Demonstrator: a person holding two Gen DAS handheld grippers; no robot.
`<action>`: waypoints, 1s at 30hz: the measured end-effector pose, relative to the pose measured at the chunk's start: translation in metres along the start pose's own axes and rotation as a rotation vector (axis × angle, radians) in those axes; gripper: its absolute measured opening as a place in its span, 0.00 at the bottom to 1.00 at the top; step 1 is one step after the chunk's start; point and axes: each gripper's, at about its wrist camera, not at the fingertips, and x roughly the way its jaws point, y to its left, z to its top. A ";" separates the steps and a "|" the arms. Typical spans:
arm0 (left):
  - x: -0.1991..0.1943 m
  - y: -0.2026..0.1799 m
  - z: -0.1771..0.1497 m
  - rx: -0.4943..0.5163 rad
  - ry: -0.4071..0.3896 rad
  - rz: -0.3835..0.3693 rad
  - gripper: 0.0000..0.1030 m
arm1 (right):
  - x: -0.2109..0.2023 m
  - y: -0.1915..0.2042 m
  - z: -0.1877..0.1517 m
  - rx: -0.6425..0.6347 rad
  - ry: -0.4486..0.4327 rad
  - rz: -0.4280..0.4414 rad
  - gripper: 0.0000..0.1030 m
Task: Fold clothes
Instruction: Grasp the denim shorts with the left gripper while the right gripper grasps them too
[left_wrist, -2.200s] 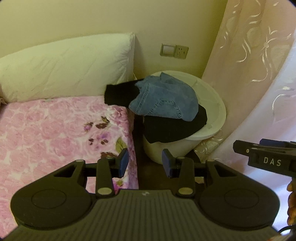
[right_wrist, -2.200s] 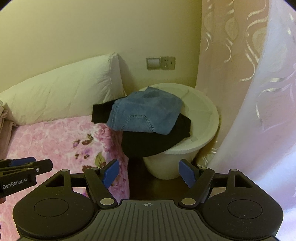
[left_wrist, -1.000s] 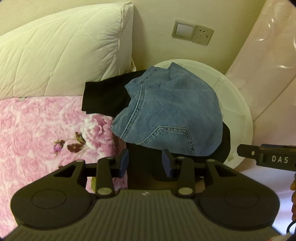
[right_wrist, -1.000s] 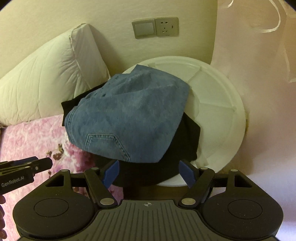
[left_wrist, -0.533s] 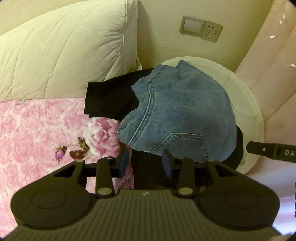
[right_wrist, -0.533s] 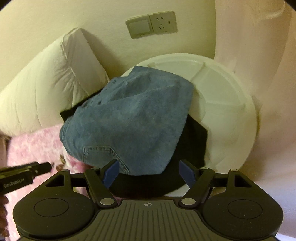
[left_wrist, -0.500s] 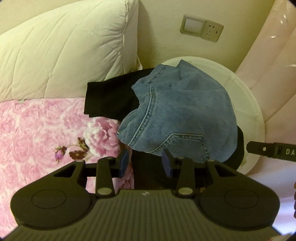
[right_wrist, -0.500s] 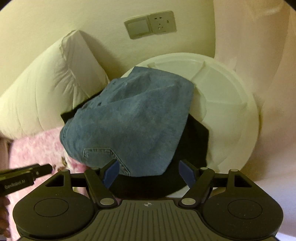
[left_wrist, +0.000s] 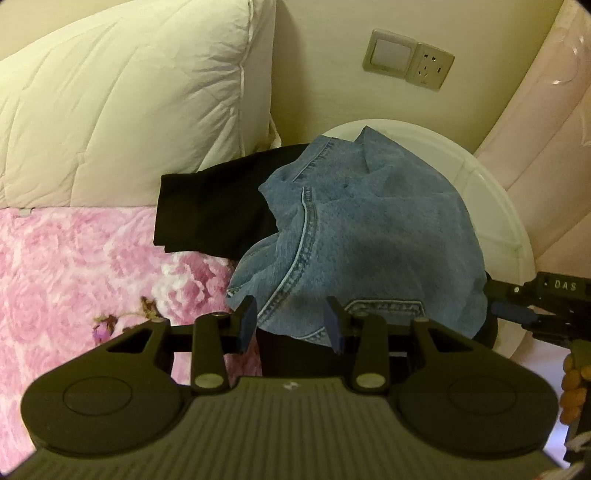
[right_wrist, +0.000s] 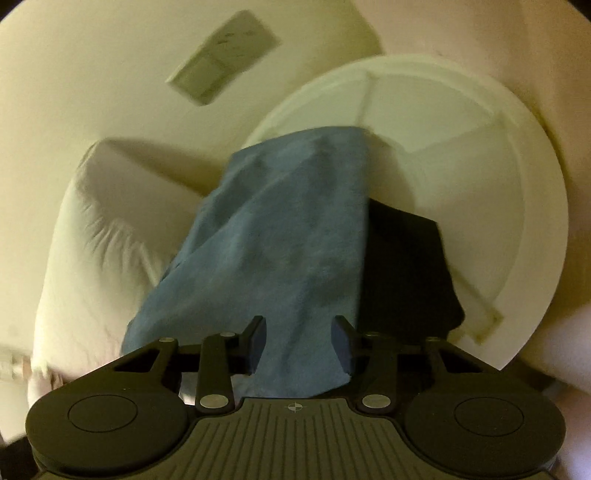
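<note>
A crumpled blue denim garment (left_wrist: 362, 236) lies on a black garment (left_wrist: 210, 214), both draped over a round white bin lid (left_wrist: 495, 206) beside the bed. My left gripper (left_wrist: 291, 325) is open just above the denim's near hem, by the stitched pocket. In the right wrist view the denim (right_wrist: 288, 240) runs down between the fingers of my right gripper (right_wrist: 299, 341). Its jaws are closing, and the pads still stand apart from the cloth. The black garment (right_wrist: 406, 269) shows to the right. From the left wrist view the right gripper (left_wrist: 532, 302) sits at the denim's right edge.
A white quilted pillow (left_wrist: 129, 99) leans on the wall over a pink floral bedspread (left_wrist: 74, 266). A wall switch and socket (left_wrist: 406, 70) are above the bin. A pale pink curtain (left_wrist: 554, 110) hangs to the right. A dark gap separates bed and bin.
Both grippers came down closer to the denim. The right gripper rolled, tilting its view, and its jaws narrowed around the denim's near edge. The left jaws kept their width.
</note>
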 end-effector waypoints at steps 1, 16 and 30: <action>0.003 0.001 0.001 -0.002 0.002 0.005 0.34 | 0.003 -0.004 0.003 0.018 -0.008 -0.006 0.43; 0.036 0.013 0.016 -0.029 0.002 -0.085 0.35 | 0.012 -0.023 0.008 0.064 0.009 -0.020 0.49; 0.043 0.003 0.023 0.078 0.021 -0.124 0.30 | 0.006 -0.010 0.013 -0.077 0.020 0.097 0.08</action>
